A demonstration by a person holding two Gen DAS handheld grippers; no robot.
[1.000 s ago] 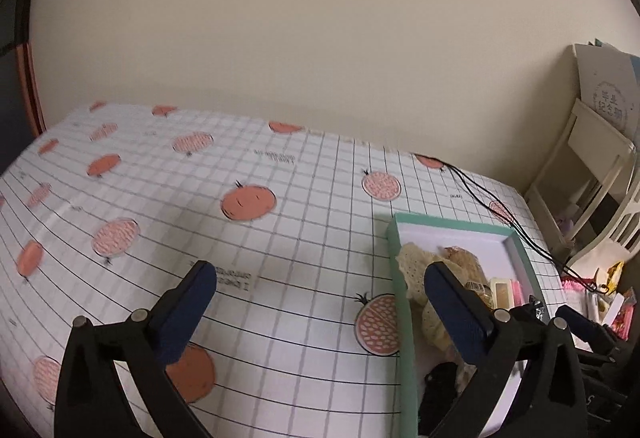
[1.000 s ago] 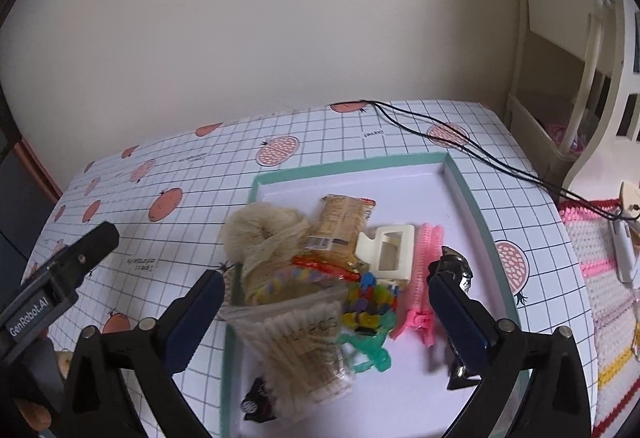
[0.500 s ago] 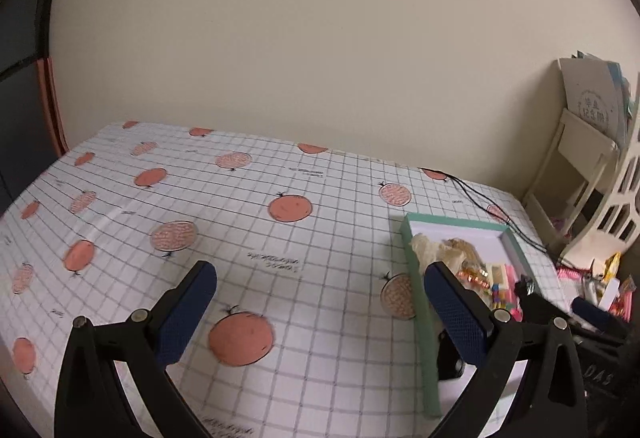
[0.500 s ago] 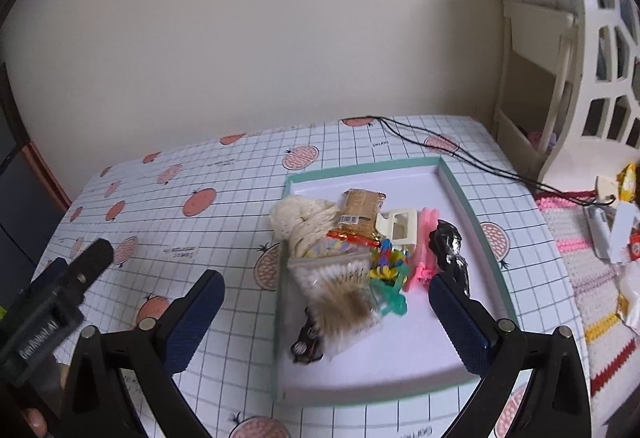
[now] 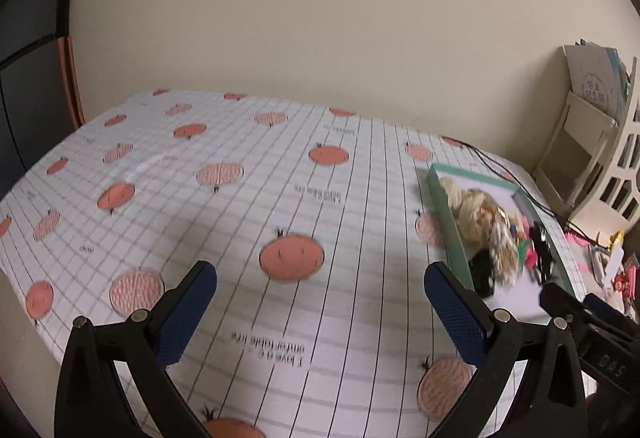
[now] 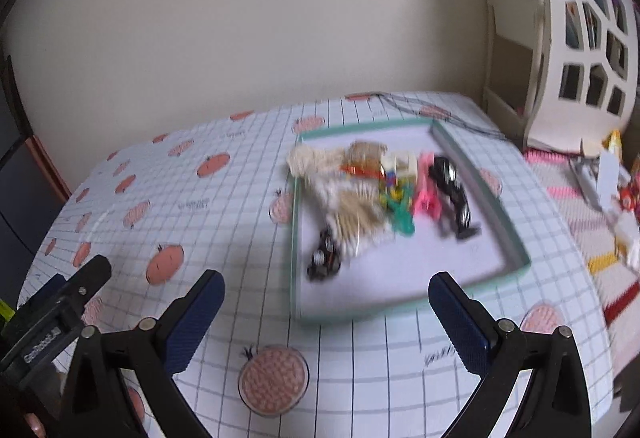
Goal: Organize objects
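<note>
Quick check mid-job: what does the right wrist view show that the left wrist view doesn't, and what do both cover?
Only the right wrist view shows the whole tray floor, a green clip and the open left hand-held gripper from outside.

Only the left wrist view shows the broad bare tablecloth left of the tray, and the right hand-held gripper from outside.

Both show the green-rimmed tray, its cream fluffy item, pink clips and the black cable.

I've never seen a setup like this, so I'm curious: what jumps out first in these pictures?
Most striking is the green-rimmed tray toward the table's right side, holding a jumbled heap: a cream fluffy bundle, a pink clip and a black clip. Around it spreads a grid-patterned tablecloth dotted with orange fruit. At the bottom of each view, the left gripper and right gripper stand wide open, holding nothing.
</note>
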